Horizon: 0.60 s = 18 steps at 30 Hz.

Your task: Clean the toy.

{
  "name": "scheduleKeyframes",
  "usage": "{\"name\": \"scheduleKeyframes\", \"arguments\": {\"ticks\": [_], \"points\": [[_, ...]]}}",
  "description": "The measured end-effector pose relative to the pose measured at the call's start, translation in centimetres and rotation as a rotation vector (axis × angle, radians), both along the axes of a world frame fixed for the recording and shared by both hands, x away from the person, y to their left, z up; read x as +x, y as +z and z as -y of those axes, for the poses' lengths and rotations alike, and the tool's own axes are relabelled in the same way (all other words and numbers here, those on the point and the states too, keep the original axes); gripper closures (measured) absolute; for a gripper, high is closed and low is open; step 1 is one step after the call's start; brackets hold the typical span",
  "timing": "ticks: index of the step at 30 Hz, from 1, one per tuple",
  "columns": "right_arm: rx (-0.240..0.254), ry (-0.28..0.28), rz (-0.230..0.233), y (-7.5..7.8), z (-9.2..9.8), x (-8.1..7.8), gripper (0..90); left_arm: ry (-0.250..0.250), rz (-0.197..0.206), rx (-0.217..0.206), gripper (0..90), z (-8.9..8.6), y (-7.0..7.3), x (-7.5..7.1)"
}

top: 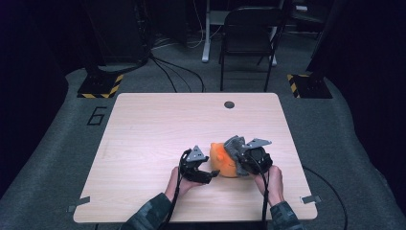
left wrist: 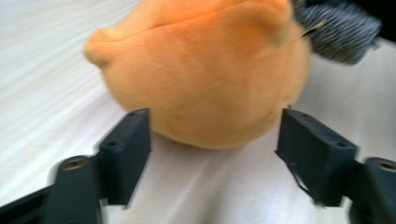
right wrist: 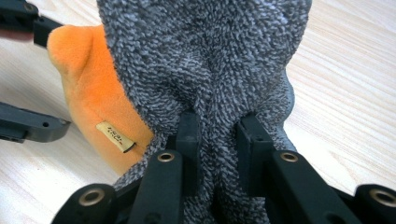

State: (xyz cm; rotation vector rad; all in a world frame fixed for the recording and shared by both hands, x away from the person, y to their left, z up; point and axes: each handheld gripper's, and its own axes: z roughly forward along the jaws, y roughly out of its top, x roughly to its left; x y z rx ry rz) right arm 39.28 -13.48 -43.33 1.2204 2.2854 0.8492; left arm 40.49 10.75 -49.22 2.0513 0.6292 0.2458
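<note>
On the wooden surface (top: 158, 124), the right hand-held gripper (right wrist: 217, 126) pinches a fold of the grey fleece part (right wrist: 205, 60) of an orange plush toy (top: 222, 160). The left hand-held gripper (left wrist: 215, 140) stands open astride the orange body, touching nothing. Judged step: regrasping; next, the left must close on the plush.

We see a soft orange plush toy (left wrist: 201, 74) with short smooth pile, a grey nubbly terry cloth (right wrist: 205, 60) part, matt black plastic fingers (right wrist: 189, 135), and a pale, smooth wood-grain table (top: 158, 124).
</note>
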Motion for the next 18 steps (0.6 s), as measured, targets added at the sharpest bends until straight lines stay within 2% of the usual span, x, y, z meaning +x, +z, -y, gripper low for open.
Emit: {"name": "scheduleKeyframes", "arguments": {"ticks": [3, 6, 7, 9, 10, 14, 18], "points": [[0.005, -0.002, -0.005, 0.0, 0.1, 0.2, 73.5, -0.018, 0.050, 0.044, 22.0, 0.1, -0.4, 0.1], [0.010, 0.003, -0.003, -0.1, 0.2, 0.4, 73.5, -0.041, 0.118, 0.095, 20.7, 0.5, -0.7, -0.1], [0.012, 0.002, -0.007, 0.0, 0.2, 0.5, 73.5, -0.037, 0.150, 0.128, 20.4, 0.7, -0.8, -0.1], [0.009, -0.002, -0.007, -0.1, 0.2, 0.5, 73.5, -0.052, 0.182, 0.145, 19.6, 1.0, -1.0, -0.1], [0.008, -0.001, -0.007, -0.1, 0.2, 0.6, 73.5, -0.048, 0.208, 0.169, 19.7, 1.2, -1.1, 0.0], [0.011, 0.002, -0.007, -0.1, 0.2, 0.7, 73.5, -0.058, 0.271, 0.189, 20.4, 1.6, -1.3, 0.1], [0.016, -0.006, -0.016, -0.2, 0.3, 0.9, 73.5, -0.079, 0.318, 0.196, 26.9, 1.8, -1.6, 0.0]]}}
